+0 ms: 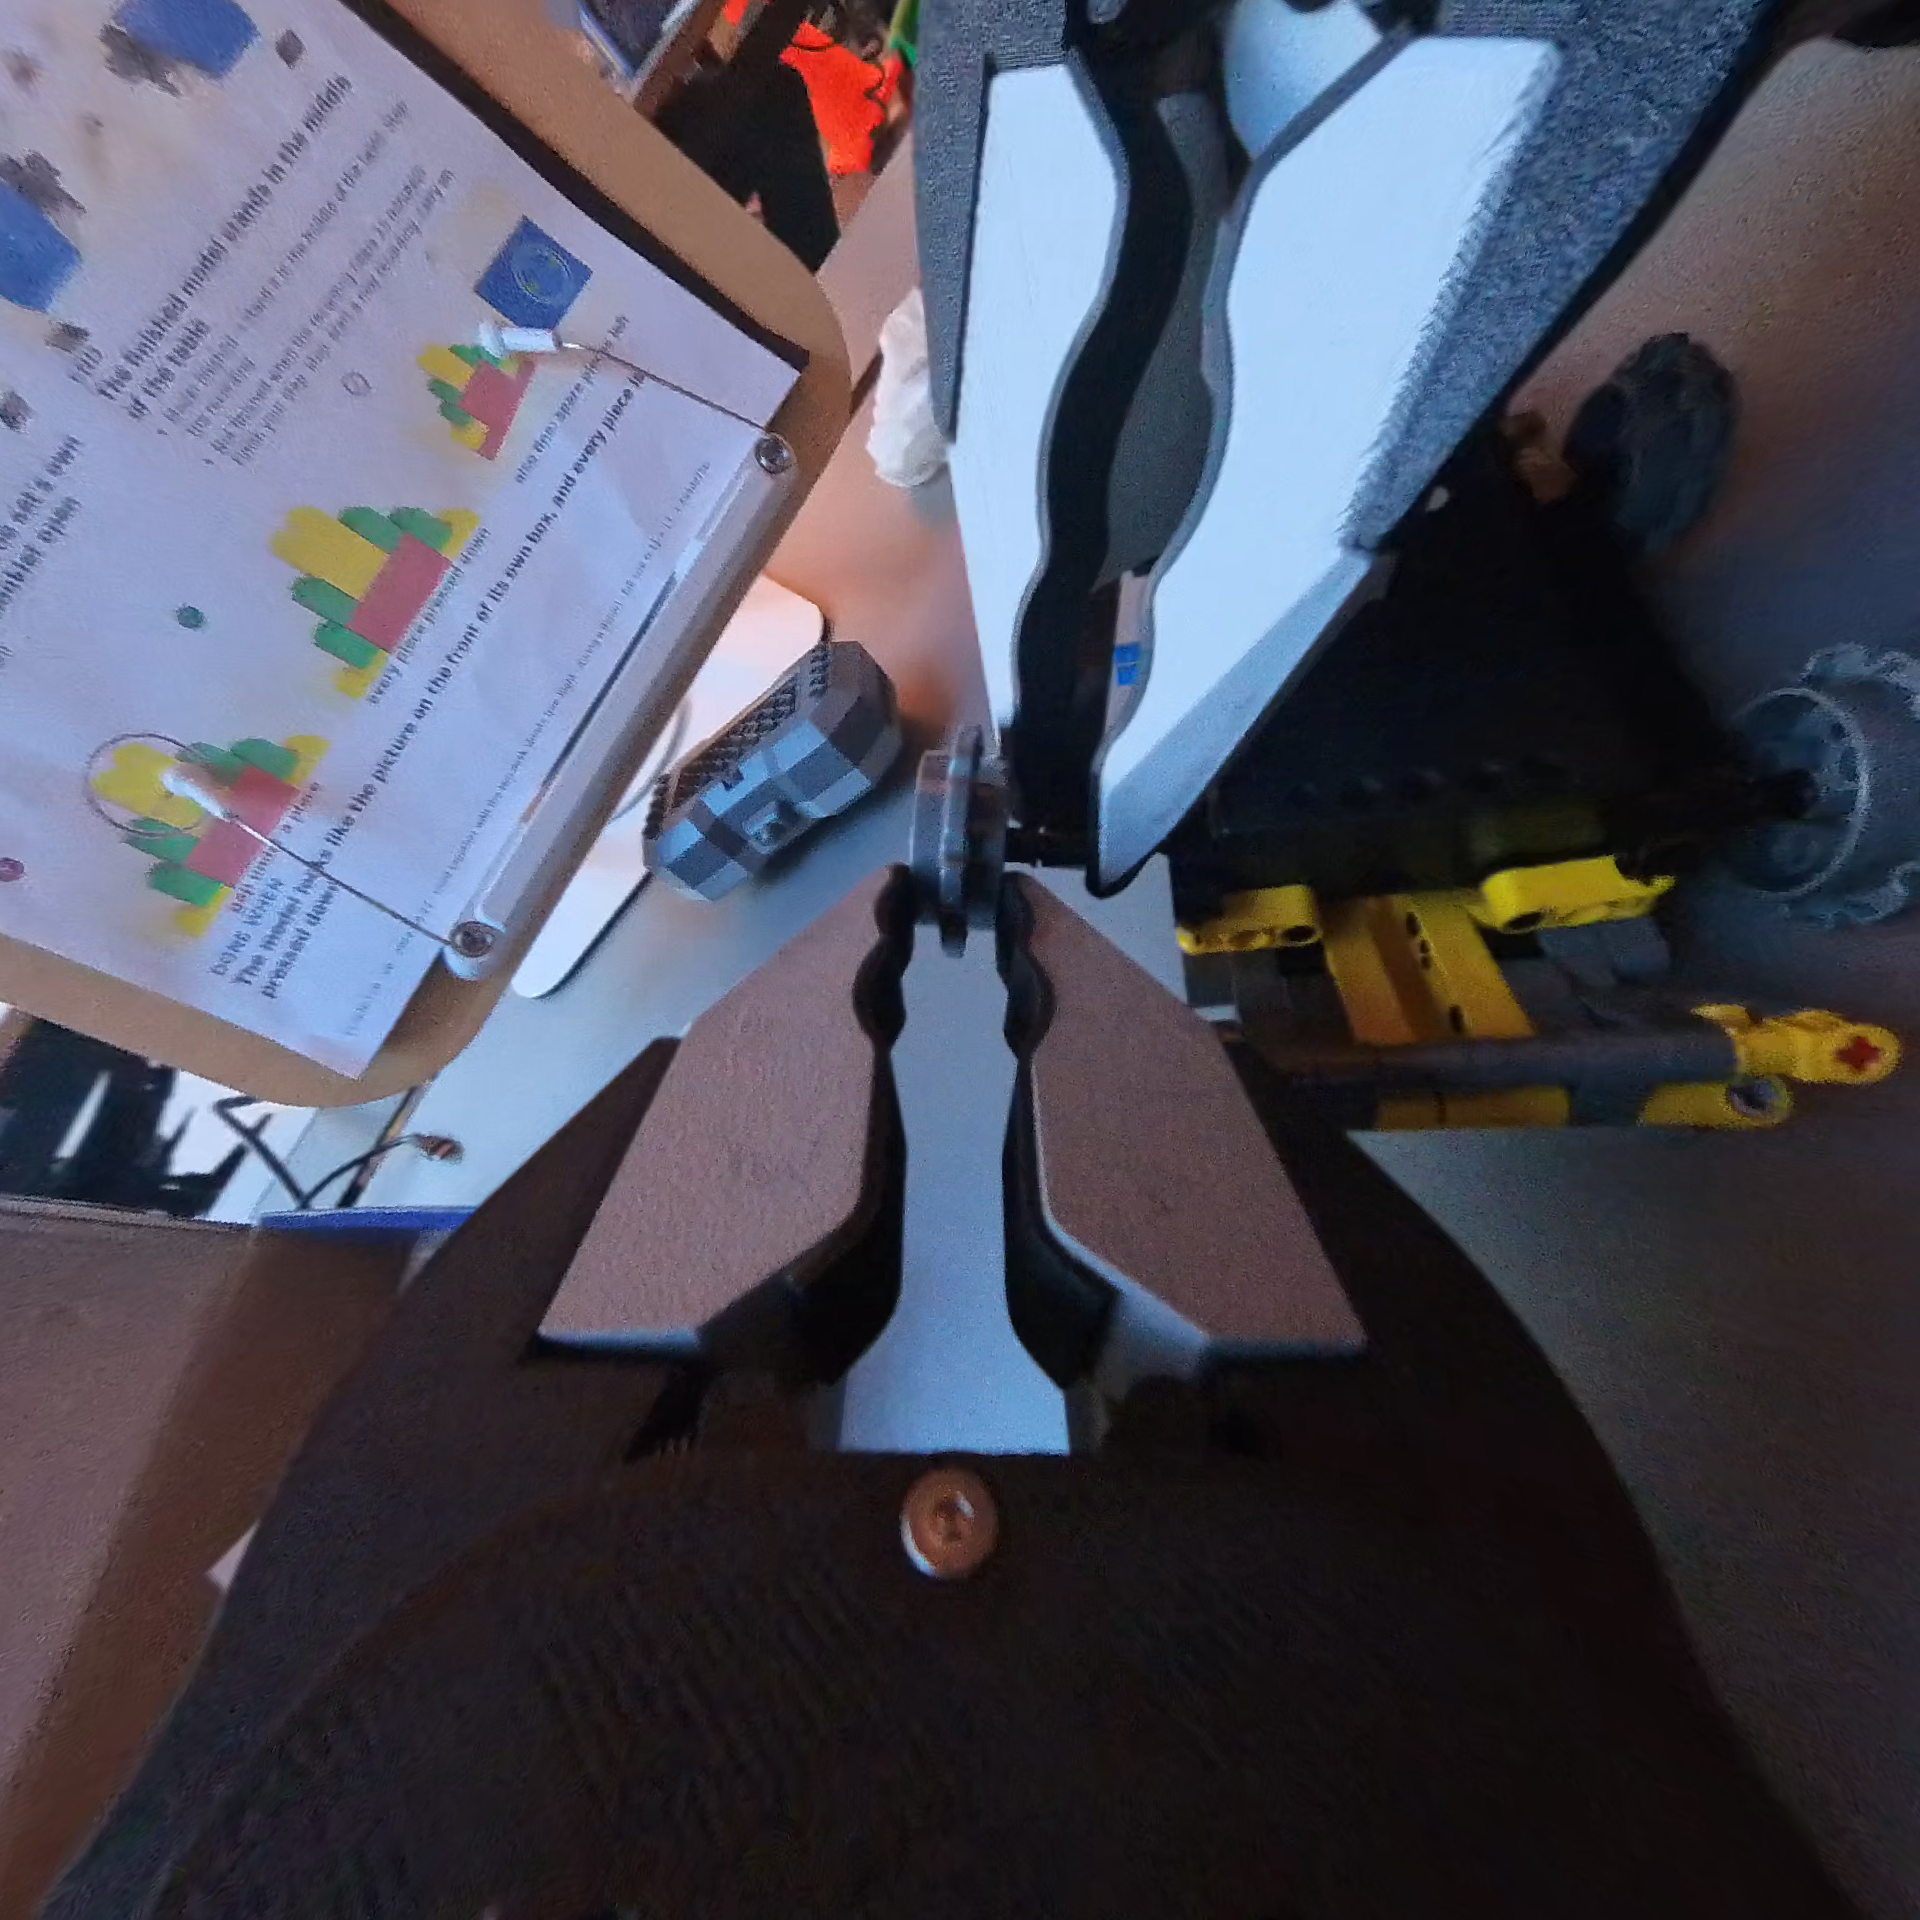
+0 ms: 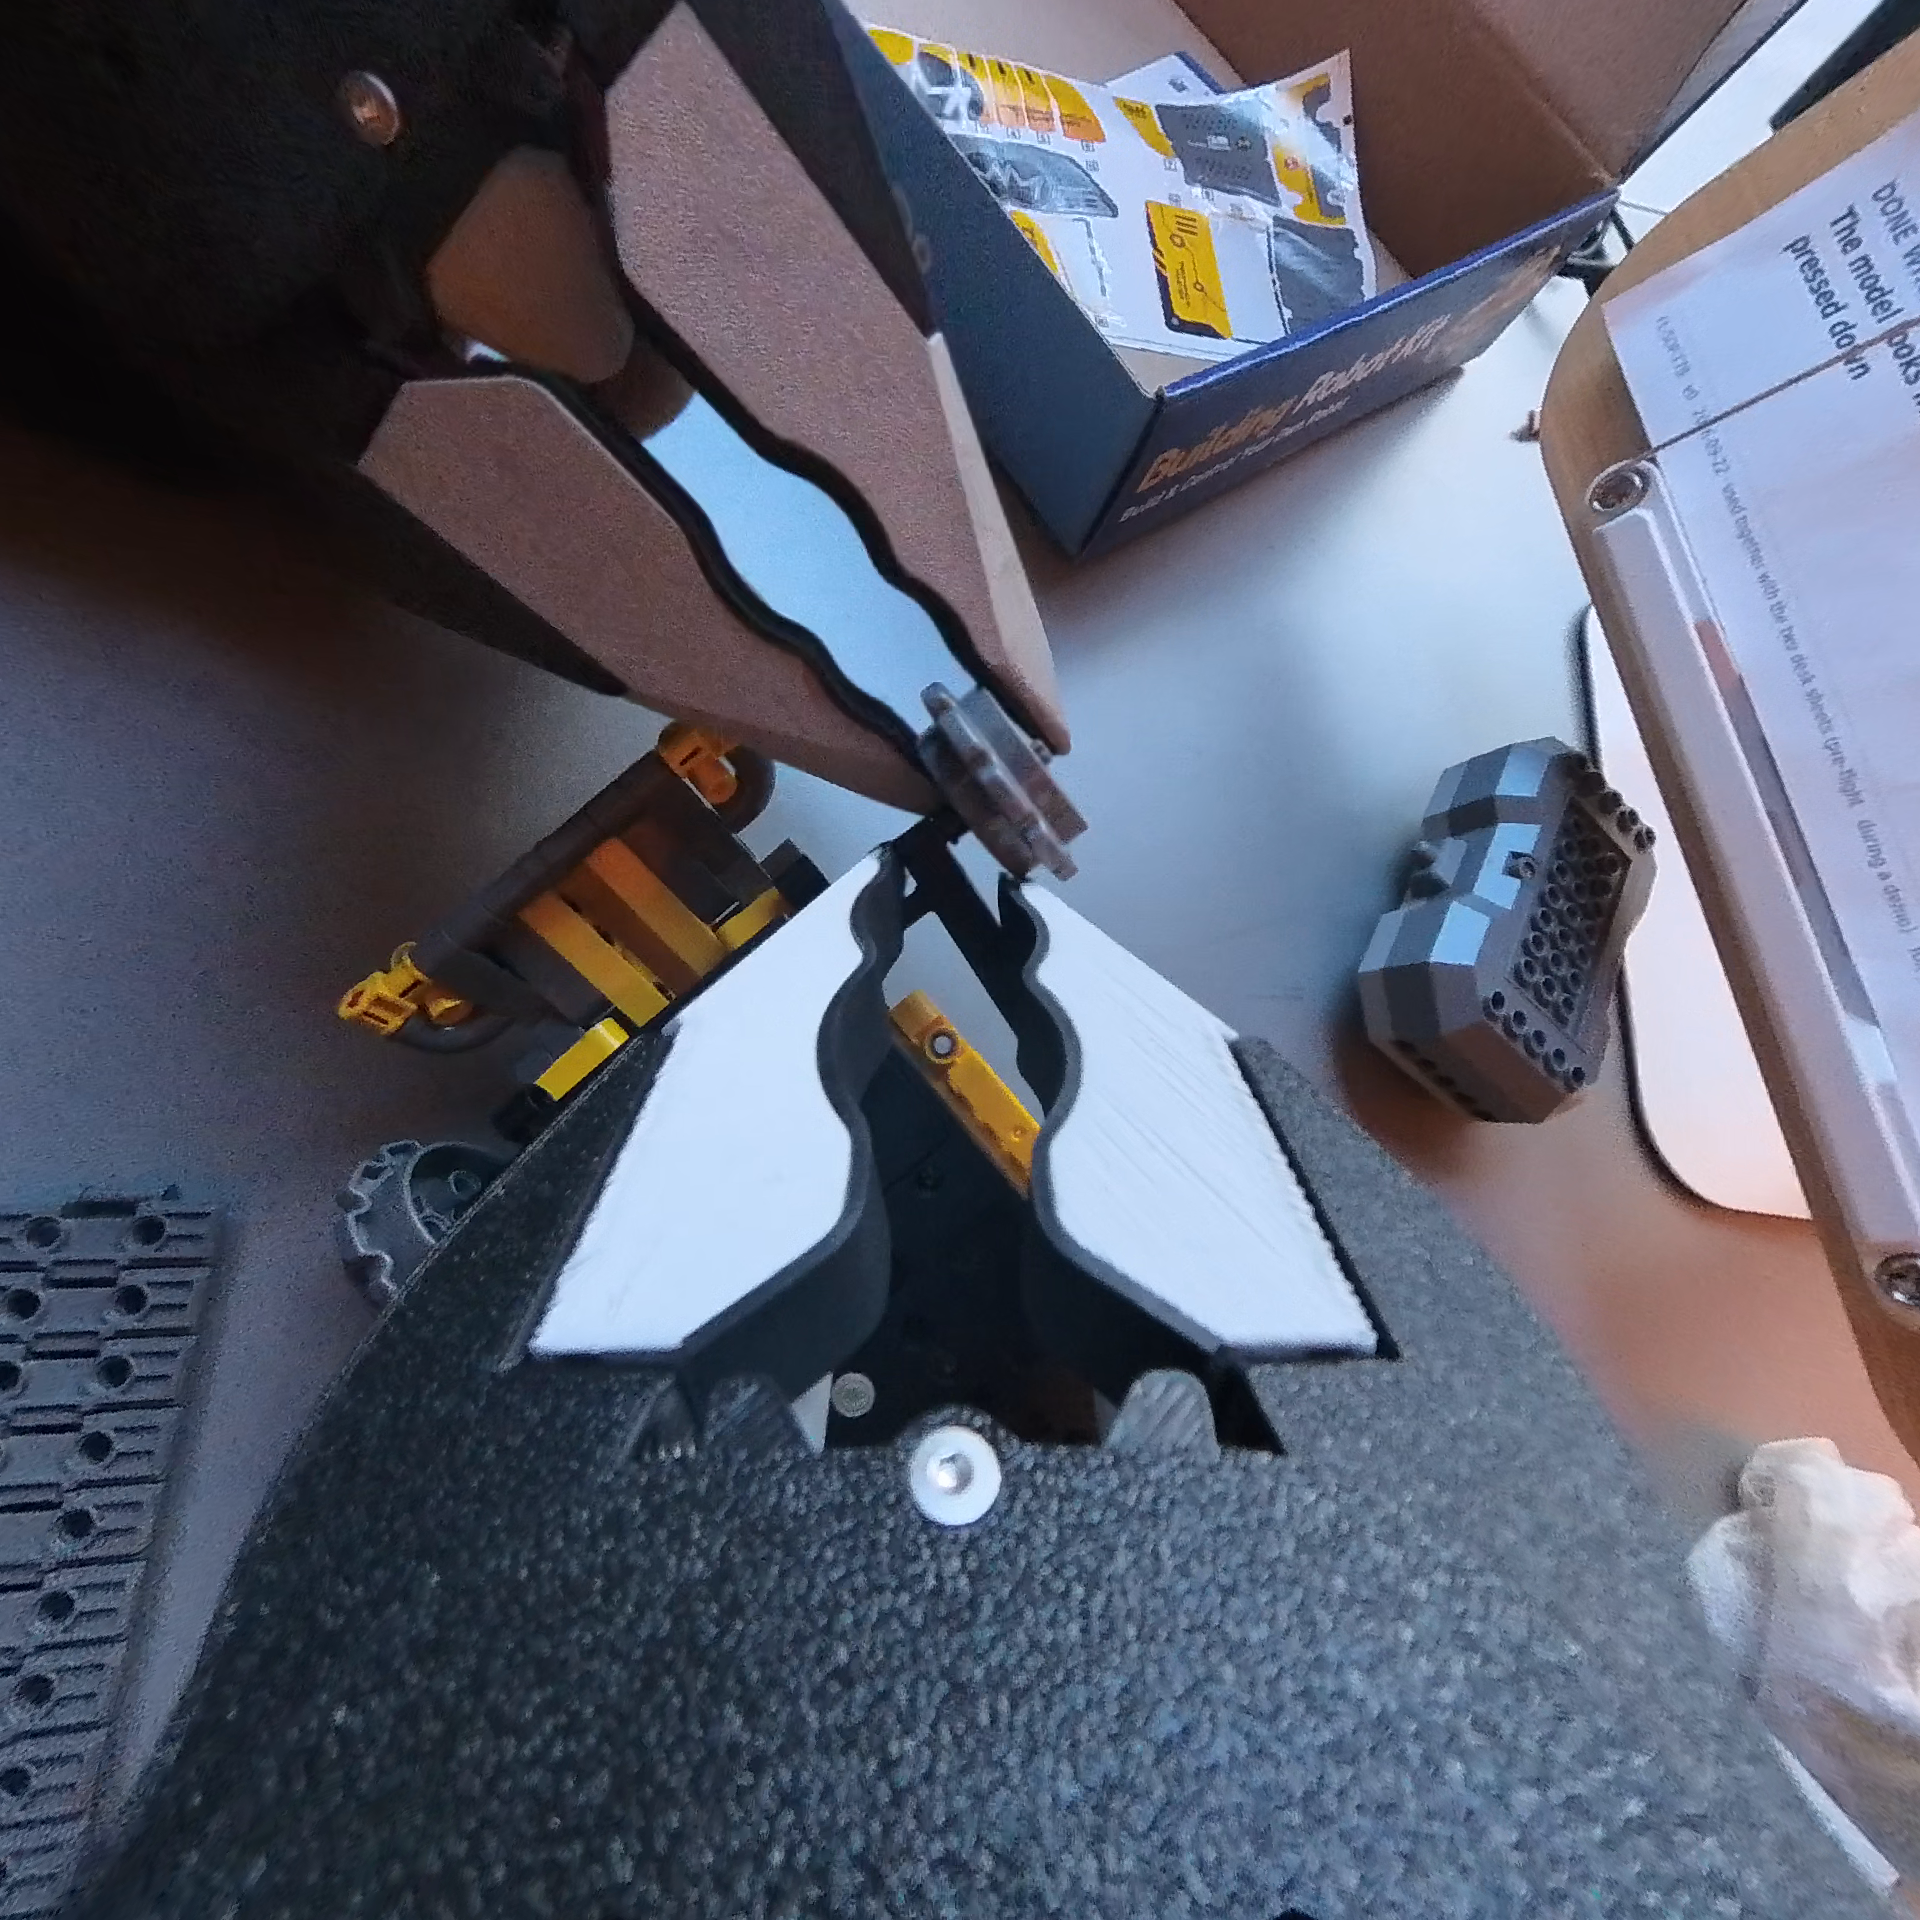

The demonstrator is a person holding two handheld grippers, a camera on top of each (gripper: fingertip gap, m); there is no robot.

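The left gripper (image 1: 956, 894), the one with brown fingers, pinches a small grey gear (image 1: 961, 831) by its tips; its fingers are squeezed tight on the gear; the gear sits up in the air above the grey table (image 2: 1247, 644). The right gripper (image 2: 951, 878), the one with white fingers, comes in from the other side; its tips are pressed on a thin black rod (image 2: 951, 904) that sticks out of the gear. Under the white fingers lies a yellow and black toy model (image 2: 623, 935) made of building pieces; a grey wheel (image 2: 416, 1195) lies beside it. A chunky grey block with many holes (image 2: 1517, 935) rests on the table, off to one side; near it stands a brown board with a printed sheet (image 1: 364, 540). A blue box with papers inside (image 2: 1195, 312) is farther back.
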